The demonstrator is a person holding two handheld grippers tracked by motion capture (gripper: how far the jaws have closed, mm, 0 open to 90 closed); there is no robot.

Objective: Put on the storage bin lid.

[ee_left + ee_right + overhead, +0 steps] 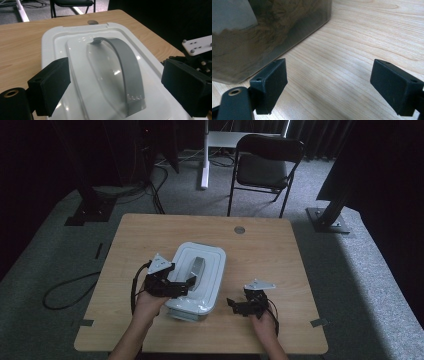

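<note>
Left gripper (pixel 181 286), jaws wide and empty, hovers over the white lidded box (pixel 210 270) at the table's (pixel 280 250) near-centre; best to centre both pads on the grey handle (pixel 127 67) before closing. Right gripper (pixel 239 305) waits beside it, jaws wide.

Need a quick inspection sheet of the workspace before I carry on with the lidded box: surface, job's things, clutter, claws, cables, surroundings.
Surface: wooden table, round grommet near far edge.
Job's things: white box with lid on, grey handle arched over it.
Clutter: nothing seen.
Claws: left claw open above the lid; right claw open, beside the box, holding nothing.
Cables: black cable looped on the floor at left.
Surroundings: folding chair, grey carpet, dark curtains.
</note>
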